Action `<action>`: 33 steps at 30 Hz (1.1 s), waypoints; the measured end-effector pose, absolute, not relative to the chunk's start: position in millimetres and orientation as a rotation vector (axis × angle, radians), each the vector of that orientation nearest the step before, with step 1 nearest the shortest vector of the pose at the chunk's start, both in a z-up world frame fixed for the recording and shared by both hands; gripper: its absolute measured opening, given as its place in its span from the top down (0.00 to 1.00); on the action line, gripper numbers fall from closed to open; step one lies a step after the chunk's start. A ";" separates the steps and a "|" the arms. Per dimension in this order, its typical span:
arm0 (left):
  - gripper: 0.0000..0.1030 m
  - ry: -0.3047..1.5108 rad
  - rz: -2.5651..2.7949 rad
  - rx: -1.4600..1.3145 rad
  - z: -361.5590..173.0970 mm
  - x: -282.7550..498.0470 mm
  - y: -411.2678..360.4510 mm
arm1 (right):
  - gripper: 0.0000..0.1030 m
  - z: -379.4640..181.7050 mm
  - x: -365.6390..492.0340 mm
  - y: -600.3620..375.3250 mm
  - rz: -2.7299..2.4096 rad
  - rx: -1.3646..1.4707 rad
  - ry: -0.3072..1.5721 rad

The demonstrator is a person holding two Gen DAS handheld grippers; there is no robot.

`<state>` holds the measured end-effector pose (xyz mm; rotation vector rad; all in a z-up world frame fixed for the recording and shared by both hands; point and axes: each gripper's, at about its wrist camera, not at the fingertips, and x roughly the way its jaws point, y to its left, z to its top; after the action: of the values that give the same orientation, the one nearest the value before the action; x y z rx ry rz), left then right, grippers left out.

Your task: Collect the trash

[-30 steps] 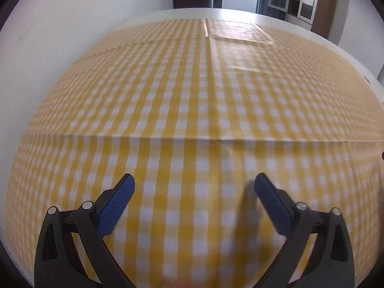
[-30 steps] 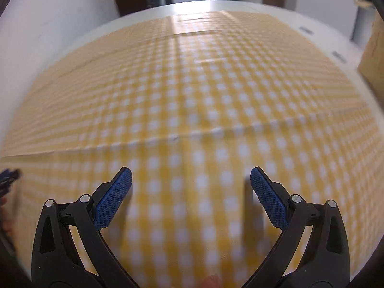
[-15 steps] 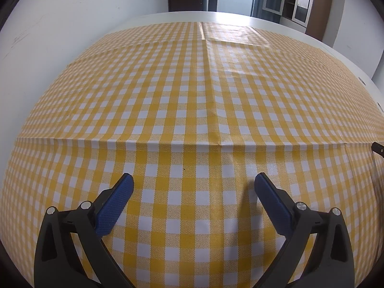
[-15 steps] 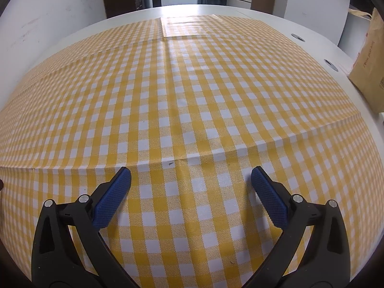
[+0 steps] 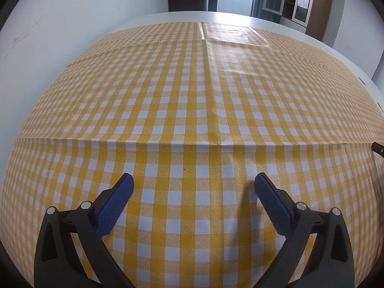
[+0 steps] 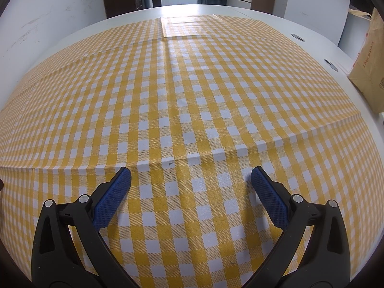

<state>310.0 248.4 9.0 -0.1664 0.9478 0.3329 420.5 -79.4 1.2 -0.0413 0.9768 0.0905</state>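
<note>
L gripper (image 5: 194,181) released, empty | R gripper (image 6: 191,174) released, empty | tablecloth (image 5: 204,110): no trash visible | paper bag (image 6: 368,72) at R edge | progress: can't tell.

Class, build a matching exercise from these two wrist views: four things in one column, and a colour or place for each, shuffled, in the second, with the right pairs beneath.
Things:
1. tablecloth
2. paper bag
3. pads of the left gripper
4. table

Descriptions:
A. blue, textured
B. brown, standing at the table's right edge
C. yellow and white checks, with fold creases
D. white, showing beyond the cloth

Pairs: 1-C, 2-B, 3-A, 4-D

The jaws of the left gripper stand wide apart with nothing between them.
</note>
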 end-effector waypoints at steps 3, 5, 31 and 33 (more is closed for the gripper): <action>0.05 0.948 0.333 -0.166 9.7 309.9 248.3 | 0.08 1.6 422.0 -79.9 0.091 -0.041 0.977; 0.05 0.948 0.333 -0.166 8.9 310.3 248.5 | 0.08 1.9 422.0 -79.9 0.091 -0.041 0.977; 0.05 0.948 0.333 -0.167 8.1 310.9 248.9 | 0.08 -0.6 429.6 -80.0 0.095 -0.043 0.978; 0.05 0.948 0.333 -0.166 9.0 310.3 248.2 | 0.08 -0.9 428.1 -80.0 0.095 -0.043 0.978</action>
<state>310.3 248.2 9.0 -0.1664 0.9481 0.3328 428.1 -80.0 -0.9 -0.0425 0.9780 0.0954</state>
